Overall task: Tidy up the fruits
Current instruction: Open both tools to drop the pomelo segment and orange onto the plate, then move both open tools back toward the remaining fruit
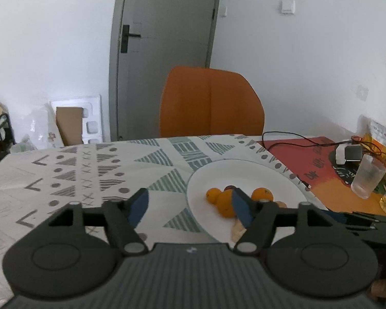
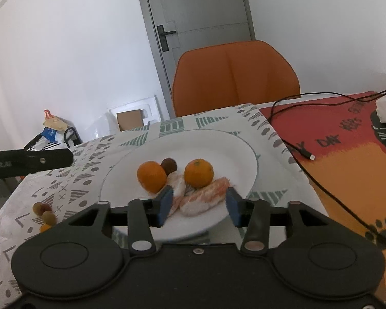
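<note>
Both claws stand open with nothing between their pads. The left claw (image 1: 190, 206) hangs over bare patterned tabletop (image 1: 90, 175), with the white plate (image 1: 244, 170) ahead of it and to its right. The right claw (image 2: 196, 207) hovers at the plate's (image 2: 131, 170) near rim, its blue pads (image 2: 166, 204) flanking the peeled citrus pieces without touching them. That empty, raised stance suggests each has let go of its load and stands clear so that nothing on the plate gets nudged.

The fruit sits gathered at the plate's centre, probably so it cannot roll off the rim. Just ahead of the right claw lie two pale peeled citrus segments (image 2: 205, 195), whitish pith streaked with orange, side by side. Beyond them, one orange (image 2: 198, 173) stands slightly right of the claw's line and another orange (image 2: 151, 176) slightly left; both are round, bright and matte-skinned. A small dark round fruit (image 2: 169, 166) is tucked behind the left orange, touching or nearly touching it; what kind it is cannot be told.

To the right claw's far left, off the plate, a little cluster of small fruits (image 2: 45, 213), greenish, reddish and orange, lies on the tabletop near its edge. By my reading, those are what remains to be organized, and being small and round, they would call for a narrow, gentle pinch.
</note>
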The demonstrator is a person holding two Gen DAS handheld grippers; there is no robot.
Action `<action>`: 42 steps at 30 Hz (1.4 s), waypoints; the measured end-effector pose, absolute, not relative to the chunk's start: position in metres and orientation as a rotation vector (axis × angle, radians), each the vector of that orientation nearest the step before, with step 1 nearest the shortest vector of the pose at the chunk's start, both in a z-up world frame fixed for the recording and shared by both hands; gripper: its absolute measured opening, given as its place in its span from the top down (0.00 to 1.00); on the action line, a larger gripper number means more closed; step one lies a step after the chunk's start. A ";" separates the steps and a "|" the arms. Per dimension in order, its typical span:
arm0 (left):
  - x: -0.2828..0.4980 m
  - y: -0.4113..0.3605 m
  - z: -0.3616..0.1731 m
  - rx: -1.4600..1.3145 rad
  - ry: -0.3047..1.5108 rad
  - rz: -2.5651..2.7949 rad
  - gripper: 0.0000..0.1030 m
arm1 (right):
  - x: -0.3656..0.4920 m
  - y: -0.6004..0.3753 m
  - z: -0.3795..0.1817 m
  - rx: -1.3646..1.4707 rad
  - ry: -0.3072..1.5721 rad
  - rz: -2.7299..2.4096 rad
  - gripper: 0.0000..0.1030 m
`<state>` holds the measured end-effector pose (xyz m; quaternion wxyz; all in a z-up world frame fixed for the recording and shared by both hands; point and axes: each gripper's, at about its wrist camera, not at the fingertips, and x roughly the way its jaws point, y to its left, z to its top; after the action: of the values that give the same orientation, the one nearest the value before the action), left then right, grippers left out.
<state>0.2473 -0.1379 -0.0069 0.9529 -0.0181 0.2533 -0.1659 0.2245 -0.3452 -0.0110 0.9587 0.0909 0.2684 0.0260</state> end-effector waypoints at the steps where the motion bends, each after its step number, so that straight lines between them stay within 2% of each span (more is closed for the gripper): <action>1: 0.243 -0.135 -0.005 -0.037 0.505 -0.331 0.26 | 0.221 -0.344 -0.010 0.177 0.539 0.057 0.42; 12: 0.204 -0.104 0.015 -0.064 0.445 -0.260 0.10 | 0.186 -0.340 -0.001 0.179 0.510 0.054 0.18; 25: 0.157 -0.068 0.027 -0.093 0.405 -0.185 0.05 | 0.155 -0.332 0.013 0.152 0.482 0.080 0.00; 42: 0.118 0.000 0.033 -0.137 0.378 -0.083 0.04 | 0.142 -0.286 0.041 0.108 0.448 0.176 0.00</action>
<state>0.1179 0.0000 0.0326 0.9789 -0.0683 0.1878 -0.0414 0.1424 -0.2860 0.0415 0.9698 0.0533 0.2217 0.0871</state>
